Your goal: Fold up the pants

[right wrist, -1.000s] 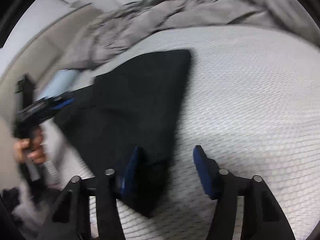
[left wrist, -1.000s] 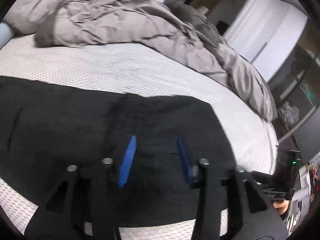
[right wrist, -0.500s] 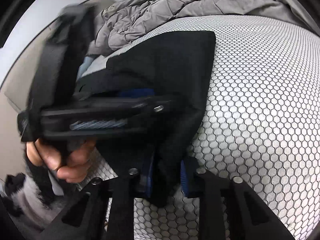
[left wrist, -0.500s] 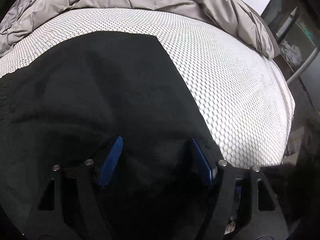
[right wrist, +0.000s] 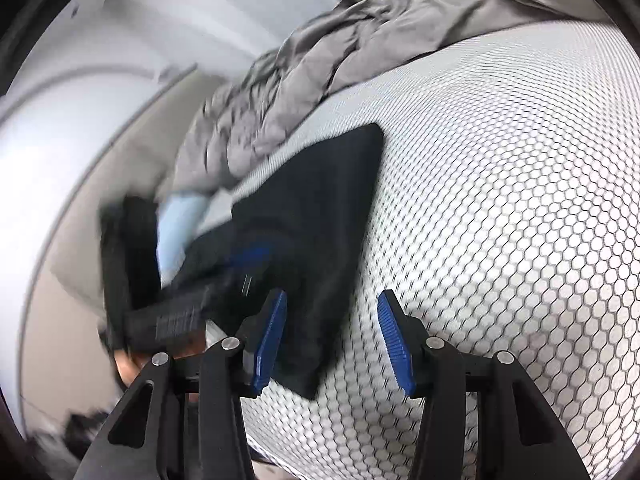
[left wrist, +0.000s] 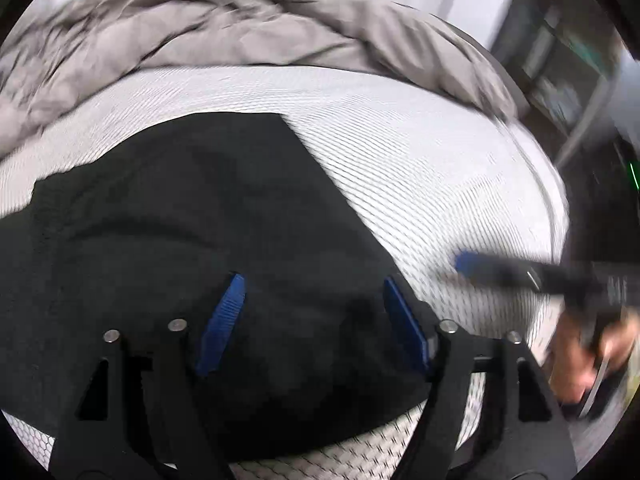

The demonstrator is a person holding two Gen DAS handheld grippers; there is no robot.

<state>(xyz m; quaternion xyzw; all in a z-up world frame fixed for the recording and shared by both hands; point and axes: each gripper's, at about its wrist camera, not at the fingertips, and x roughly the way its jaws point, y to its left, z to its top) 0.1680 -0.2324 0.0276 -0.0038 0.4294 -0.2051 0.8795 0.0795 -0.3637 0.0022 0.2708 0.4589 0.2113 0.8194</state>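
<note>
1. Starting near, left wrist view: left claw (left wrist: 314,320) has its blue pads spread wide and grips nothing; it hangs low over the black pants (left wrist: 180,248), contact not readable.
2. Right wrist view: right claw (right wrist: 332,340) is also spread wide and empty. Its left pad sits over the near corner of the pants (right wrist: 316,240); its right pad is over bare mattress (right wrist: 500,200).
3. Location: pants lie folded into a flat dark slab on the honeycomb-textured mattress, close to the near bed edge, with the grey duvet (left wrist: 240,40) bunched behind.
4. Handling, my read: light, limp knit with no stiffness. It'll sag and drape when lifted, and layers may slide apart. Not fragile. The textured cover probably drags on it a bit.
5. Where to grip: pinch through all layers at a corner or along the fold edge, one claw per corner; a mid-panel pinch would just tent the top layer.
6. View differences: left view shows the broad top surface, soft wrinkles, and the right claw blurred off to the side. Right view shows the pants' right edge and far corner, plus a pale blue item (right wrist: 180,228) past the pants, identity unclear.
</note>
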